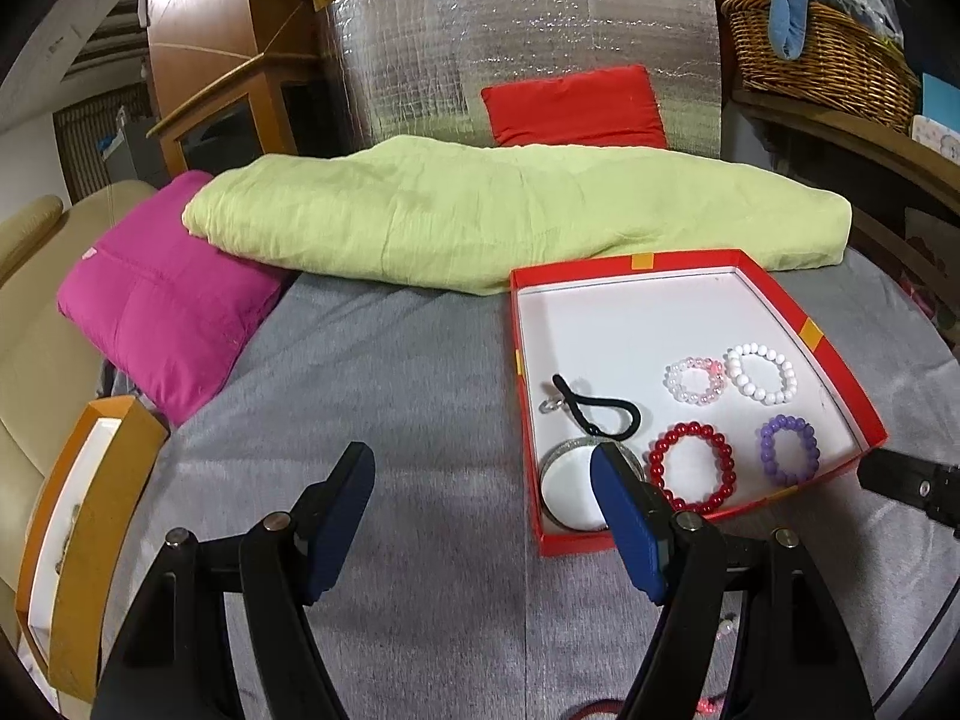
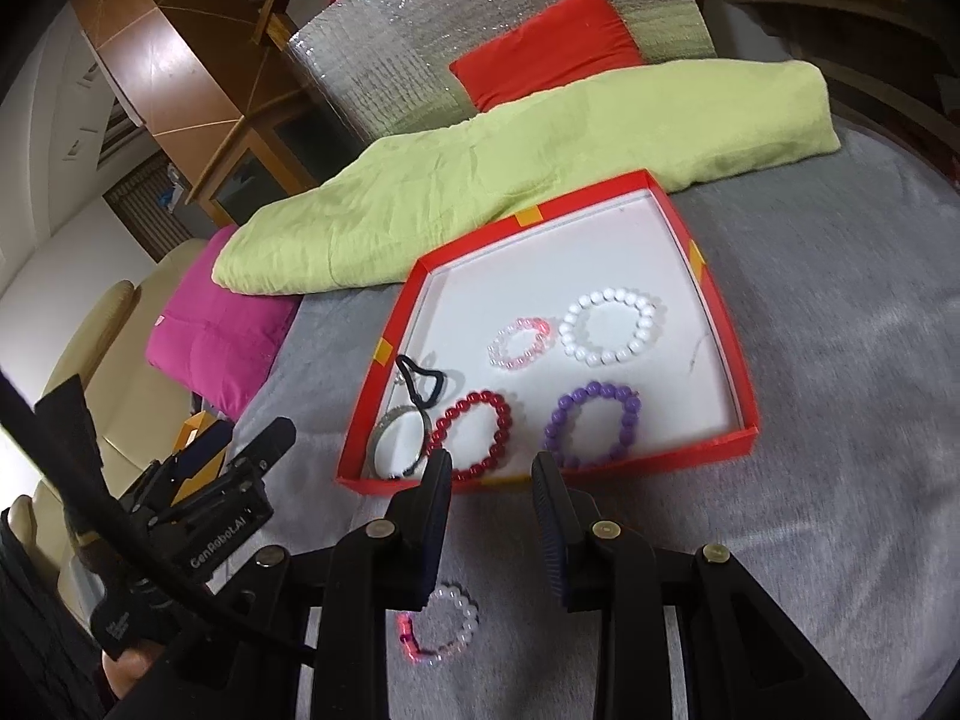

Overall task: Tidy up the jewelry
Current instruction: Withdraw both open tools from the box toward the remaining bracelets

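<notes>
A red box lid with a white inside (image 1: 840, 384) (image 2: 729, 354) lies on the grey bedspread. In it are a white bead bracelet (image 1: 761, 373) (image 2: 609, 327), a pink-white one (image 1: 695, 381) (image 2: 519, 344), a red one (image 1: 690, 468) (image 2: 474, 435), a purple one (image 1: 787, 449) (image 2: 591, 423), a black hair tie (image 1: 600, 414) (image 2: 420, 384) and a silver bangle (image 1: 570, 495) (image 2: 399, 441). Another pink-white bracelet (image 2: 441, 624) lies on the bedspread under my right gripper (image 2: 492, 474), which is open and empty. My left gripper (image 1: 483, 468) is open and empty, left of the box.
A green folded blanket (image 1: 510, 216) (image 2: 510, 174), a magenta cushion (image 1: 162, 294) (image 2: 222, 330) and a red cushion (image 1: 576, 105) lie behind the box. An orange box (image 1: 90, 516) stands at the left bed edge. A wicker basket (image 1: 822, 60) sits on a shelf at right.
</notes>
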The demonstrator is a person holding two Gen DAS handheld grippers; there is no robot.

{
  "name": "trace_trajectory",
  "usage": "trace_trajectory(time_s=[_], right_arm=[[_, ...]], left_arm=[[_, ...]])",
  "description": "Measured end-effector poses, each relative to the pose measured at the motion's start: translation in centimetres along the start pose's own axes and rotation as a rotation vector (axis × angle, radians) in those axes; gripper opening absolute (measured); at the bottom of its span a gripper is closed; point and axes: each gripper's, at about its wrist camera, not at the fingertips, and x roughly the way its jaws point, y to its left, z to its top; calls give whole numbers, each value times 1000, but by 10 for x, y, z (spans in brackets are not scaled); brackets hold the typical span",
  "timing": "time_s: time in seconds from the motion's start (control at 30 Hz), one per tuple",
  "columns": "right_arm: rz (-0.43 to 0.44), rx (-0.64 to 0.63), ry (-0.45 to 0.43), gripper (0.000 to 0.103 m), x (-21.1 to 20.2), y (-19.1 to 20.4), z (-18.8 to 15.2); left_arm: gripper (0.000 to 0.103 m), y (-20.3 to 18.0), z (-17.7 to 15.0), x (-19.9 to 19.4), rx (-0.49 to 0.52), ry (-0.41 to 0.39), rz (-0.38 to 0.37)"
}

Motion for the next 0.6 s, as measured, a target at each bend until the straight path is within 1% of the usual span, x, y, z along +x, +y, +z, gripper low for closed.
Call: trace_trajectory(time_s=[0.27,0.43,0.6], right_arm=[[-15,-1,40,31,-7,-3,-22],[-12,-22,89,31,-7,-1,-39],[-4,-55,127,31,-1,7,-50]], left_arm=[[75,11,-21,-6,-40,57,-17],[75,12,-42,-17,-25,88,-25],[75,9,-62,-24,10,125,-5]])
